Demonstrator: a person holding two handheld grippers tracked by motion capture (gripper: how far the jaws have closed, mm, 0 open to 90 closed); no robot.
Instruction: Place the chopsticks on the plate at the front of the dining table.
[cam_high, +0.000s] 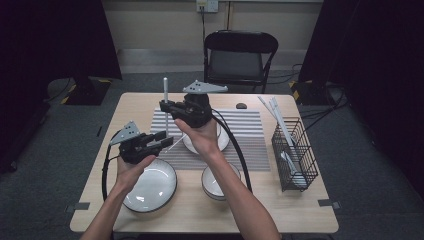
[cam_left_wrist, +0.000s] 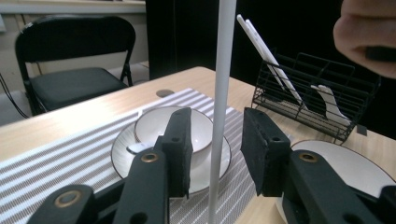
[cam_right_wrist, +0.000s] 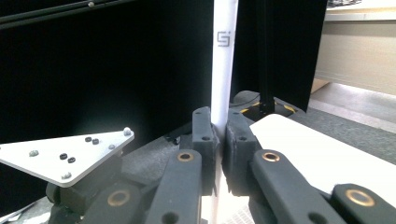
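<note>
black jaws of the right hand-held gripper (cam_right_wrist: 215, 140) clamp the white stick (cam_right_wrist: 223, 60); left hand-held gripper (cam_left_wrist: 215, 144), at seven o'clock, gapes around it, handover unfinished.

The right claw (cam_right_wrist: 219, 140) grips a white stick (cam_right_wrist: 224, 70) standing upright between its closed black jaws. The left claw's grey three-cornered plate (cam_right_wrist: 65, 156) shows lower left, the pale desk (cam_right_wrist: 317, 154) at right.

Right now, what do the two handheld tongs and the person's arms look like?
Both tongs, left and right, are black, each topped by a grey three-cornered plate dotted with small screws. Brass-coloured rivets mark the jaw arms. A black cable trails from the right one. The forearms are bare, with no sleeves in view.
</note>
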